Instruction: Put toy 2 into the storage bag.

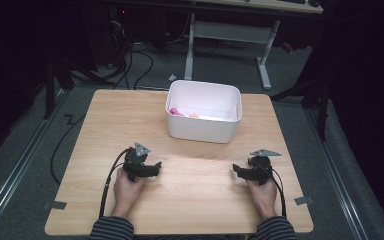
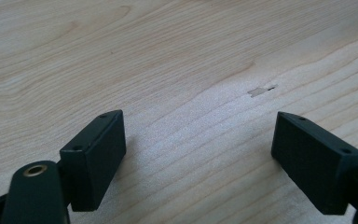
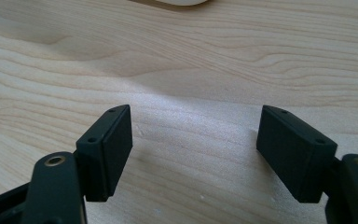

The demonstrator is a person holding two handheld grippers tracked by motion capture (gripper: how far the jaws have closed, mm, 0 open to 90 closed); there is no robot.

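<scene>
We saw the fingers [image 2: 93, 158] of the left gripper [image 2: 198, 154] spread wide apart with nothing between them but bare wood grain and a small chipped mark [image 2: 261, 90] on the surface. The fingers [image 3: 106, 151] of the right gripper [image 3: 195, 151] were likewise spread wide and empty, just above the wood. From above, the left gripper [image 1: 152, 168] and the right gripper [image 1: 239, 171] rested low on the wooden surface [image 1: 200, 200], well apart, pointing inward toward each other, each held by a hand [image 1: 128, 188] coming from the near edge in a striped sleeve [image 1: 111, 230]. Beyond them, near the far edge of the surface, stood a white bin [image 1: 203, 127] with something pink [image 1: 175, 112] and something orange [image 1: 194, 115] lying inside.
</scene>
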